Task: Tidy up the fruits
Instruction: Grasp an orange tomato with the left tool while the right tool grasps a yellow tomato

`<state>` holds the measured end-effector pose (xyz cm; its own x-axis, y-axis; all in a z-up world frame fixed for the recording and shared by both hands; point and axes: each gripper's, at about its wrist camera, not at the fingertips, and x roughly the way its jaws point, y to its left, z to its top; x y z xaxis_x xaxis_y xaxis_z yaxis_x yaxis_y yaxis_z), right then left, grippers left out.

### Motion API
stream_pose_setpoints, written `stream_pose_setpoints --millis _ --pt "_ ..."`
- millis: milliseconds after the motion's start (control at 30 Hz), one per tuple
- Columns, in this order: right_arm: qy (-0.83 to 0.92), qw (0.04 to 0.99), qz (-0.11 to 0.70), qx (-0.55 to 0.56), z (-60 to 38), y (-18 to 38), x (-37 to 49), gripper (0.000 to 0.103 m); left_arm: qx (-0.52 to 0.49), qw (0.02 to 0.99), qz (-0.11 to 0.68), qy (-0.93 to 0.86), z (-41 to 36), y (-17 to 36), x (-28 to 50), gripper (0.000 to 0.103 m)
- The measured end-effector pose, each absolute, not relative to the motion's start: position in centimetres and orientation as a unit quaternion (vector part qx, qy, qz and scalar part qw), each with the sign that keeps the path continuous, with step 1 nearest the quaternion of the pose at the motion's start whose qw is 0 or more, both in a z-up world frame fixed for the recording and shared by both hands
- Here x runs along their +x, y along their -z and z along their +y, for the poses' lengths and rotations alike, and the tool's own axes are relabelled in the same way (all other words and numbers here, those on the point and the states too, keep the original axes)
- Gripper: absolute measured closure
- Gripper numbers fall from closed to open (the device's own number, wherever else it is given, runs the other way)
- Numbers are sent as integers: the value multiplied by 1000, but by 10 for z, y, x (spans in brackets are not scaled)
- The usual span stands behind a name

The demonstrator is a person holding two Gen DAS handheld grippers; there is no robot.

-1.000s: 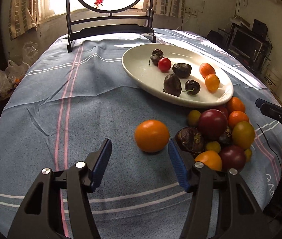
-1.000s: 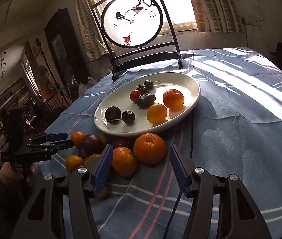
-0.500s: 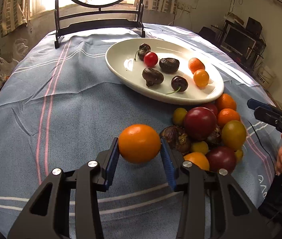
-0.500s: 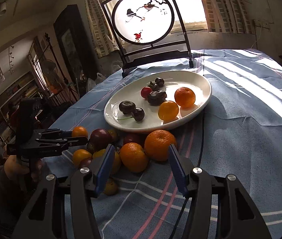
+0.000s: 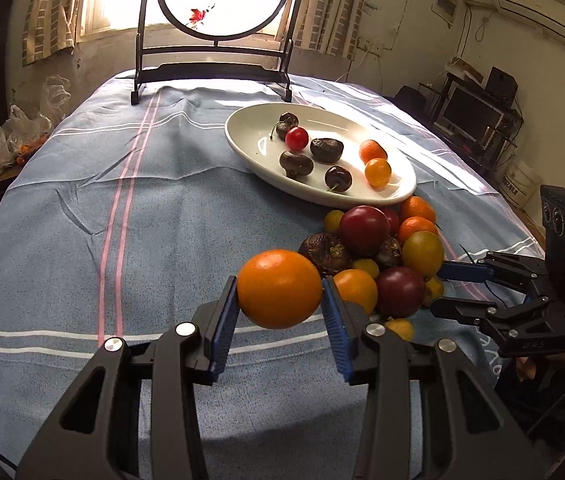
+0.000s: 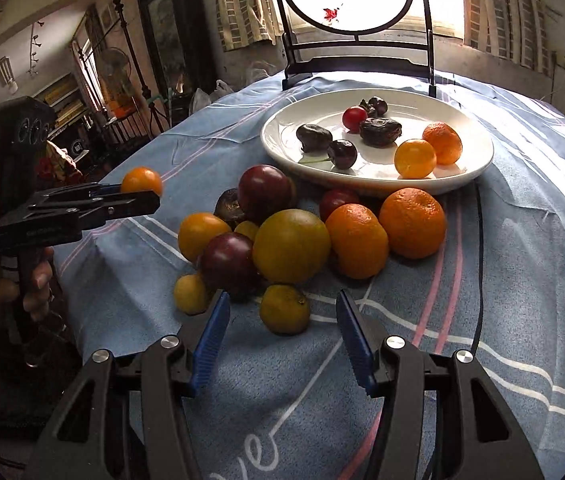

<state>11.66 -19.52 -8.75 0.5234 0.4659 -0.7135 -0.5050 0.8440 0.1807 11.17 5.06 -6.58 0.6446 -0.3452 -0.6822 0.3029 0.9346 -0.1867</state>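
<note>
**Left tool grips an orange; right tool gapes over the fruit pile**

The left tool (image 5: 280, 294) has just been closing and now clamps a round orange (image 5: 279, 289) between its blue pads, lifted clear of the striped cloth on the worktop (image 5: 122, 220). The fruit pile (image 5: 378, 256) sits at about two o'clock from the orange, and the white plate (image 5: 250, 148), carrying a few fruits, lies beyond at one o'clock. The right tool (image 6: 282, 338) has been narrowing slightly, yet its jaws stand apart, gripping nothing. A small yellow-green citrus (image 6: 284, 309) lies just ahead, at twelve o'clock, between the pad tips.
</note>
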Motion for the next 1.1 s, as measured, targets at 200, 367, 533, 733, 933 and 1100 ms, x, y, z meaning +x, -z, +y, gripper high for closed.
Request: stream_pose_setpoints --millis 200,367,533,733,933,1100 --pt "-279 869 407 -17 -196 94 113 77 -29 905 382 185 48 68 109 63" --pt "-295 871 392 22 -213 83 104 77 -36 908 373 189 47 62 106 63" --pt "-304 880 358 71 -242 51 109 77 -37 909 361 203 39 48 114 63" --pt "-283 893 336 99 -259 20 166 77 -32 905 362 222 11 35 159 63" --pt "-262 889 360 105 -249 26 241 77 -21 904 372 211 -12 31 218 63" --pt "-251 889 372 92 -234 38 273 74 -34 896 398 195 -17 42 262 61"
